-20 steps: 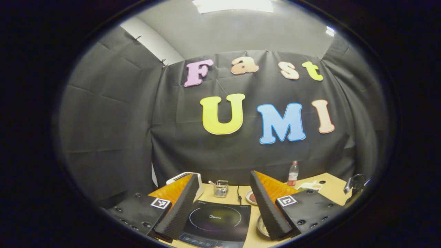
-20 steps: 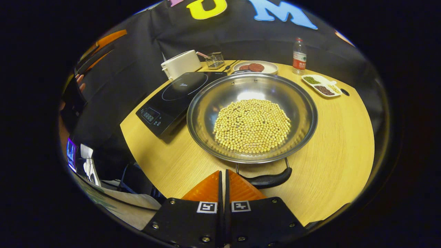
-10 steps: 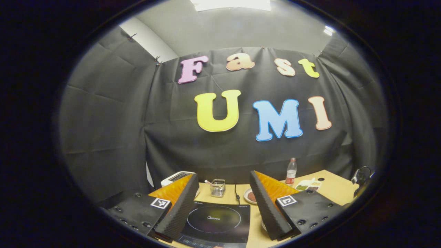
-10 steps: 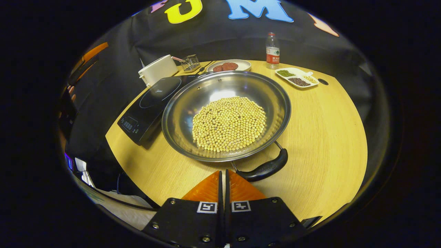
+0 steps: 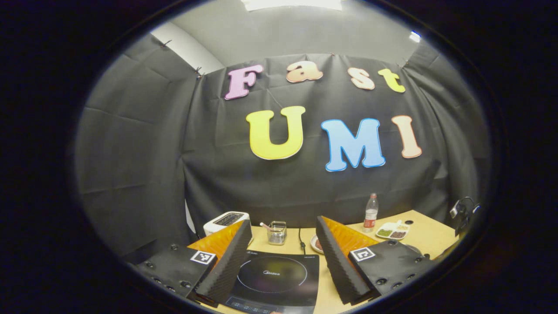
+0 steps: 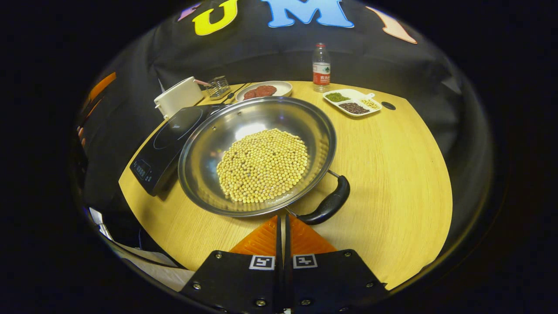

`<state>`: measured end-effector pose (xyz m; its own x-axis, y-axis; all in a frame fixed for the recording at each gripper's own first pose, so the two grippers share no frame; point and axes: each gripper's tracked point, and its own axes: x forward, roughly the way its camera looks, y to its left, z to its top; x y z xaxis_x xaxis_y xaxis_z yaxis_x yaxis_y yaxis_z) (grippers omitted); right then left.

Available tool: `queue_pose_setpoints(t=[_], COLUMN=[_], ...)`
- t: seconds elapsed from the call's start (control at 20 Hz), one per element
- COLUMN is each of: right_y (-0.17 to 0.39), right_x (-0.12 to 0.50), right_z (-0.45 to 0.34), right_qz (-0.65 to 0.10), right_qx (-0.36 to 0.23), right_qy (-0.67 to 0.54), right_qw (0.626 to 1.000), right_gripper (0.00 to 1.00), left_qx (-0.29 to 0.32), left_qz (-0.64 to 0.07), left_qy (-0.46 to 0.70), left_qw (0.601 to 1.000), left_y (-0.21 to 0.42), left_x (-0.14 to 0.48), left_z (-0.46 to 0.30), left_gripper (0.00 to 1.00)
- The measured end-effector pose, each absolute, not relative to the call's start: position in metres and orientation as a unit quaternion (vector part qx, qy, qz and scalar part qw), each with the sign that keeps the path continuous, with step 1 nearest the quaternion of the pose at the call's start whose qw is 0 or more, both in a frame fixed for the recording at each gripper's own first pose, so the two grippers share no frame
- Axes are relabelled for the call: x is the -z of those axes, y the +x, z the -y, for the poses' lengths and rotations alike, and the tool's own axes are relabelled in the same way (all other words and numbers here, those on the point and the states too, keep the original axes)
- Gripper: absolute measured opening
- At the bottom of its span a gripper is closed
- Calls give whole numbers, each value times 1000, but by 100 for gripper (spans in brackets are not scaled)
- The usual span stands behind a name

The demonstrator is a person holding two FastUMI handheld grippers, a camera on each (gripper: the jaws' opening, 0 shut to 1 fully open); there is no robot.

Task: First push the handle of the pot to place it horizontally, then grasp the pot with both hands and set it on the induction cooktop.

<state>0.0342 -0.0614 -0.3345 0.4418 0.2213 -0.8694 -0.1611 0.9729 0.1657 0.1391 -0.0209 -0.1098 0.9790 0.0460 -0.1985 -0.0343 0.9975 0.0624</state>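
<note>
In the right gripper view a wide steel pot (image 6: 205,144) holding soybeans (image 6: 263,163) stands on the wooden table (image 6: 392,174), its far-left rim over the edge of the black induction cooktop (image 6: 168,137). Its black handle (image 6: 328,205) points to the near right, slanted. My right gripper (image 6: 282,219) is shut, its tip against the handle's near-left end by the pot's rim. In the left gripper view my left gripper (image 5: 283,222) hangs open above the cooktop (image 5: 272,279), nothing between its fingers.
At the table's back stand a white toaster (image 6: 176,96), a wire basket (image 6: 216,86), a plate of red food (image 6: 263,89), a water bottle (image 6: 321,65) and a divided dish of beans (image 6: 352,101). Bare tabletop lies right of the pot.
The pot has turned: its handle swung from lying across in front of my right gripper to slanting away at the right. My left gripper stayed open over the cooktop.
</note>
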Motion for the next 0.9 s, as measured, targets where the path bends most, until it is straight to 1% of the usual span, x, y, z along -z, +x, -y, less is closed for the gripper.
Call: queue_pose_setpoints(t=[0.4, 0.45, 0.6, 0.65, 0.8, 0.85, 0.9], right_y=[76, 80, 95, 97, 106, 107, 106], right_x=[338, 339, 341, 342, 335, 333, 329], right_z=[88, 91, 98, 100, 109, 115, 117], right_qz=[-496, -491, -475, -473, -451, -442, -437], right_qx=[-66, -60, -43, -40, -17, -5, 2], right_qy=[16, 15, 3, 0, -8, -13, -11], right_qw=[866, 869, 879, 880, 892, 897, 900], right_gripper=[1, 1, 1, 1, 1, 1, 1], left_qx=[-9, -8, -3, 0, 9, 13, 18], left_qz=[-123, -127, -139, -143, -156, -161, -164], left_qy=[25, 24, 21, 21, 25, 28, 30], left_qw=[992, 992, 990, 990, 987, 986, 986], left_y=[152, 153, 158, 159, 163, 165, 166], left_x=[137, 141, 154, 160, 178, 184, 188], left_z=[31, 33, 37, 39, 45, 48, 51], left_gripper=[96, 100, 100, 96, 97, 100, 100])
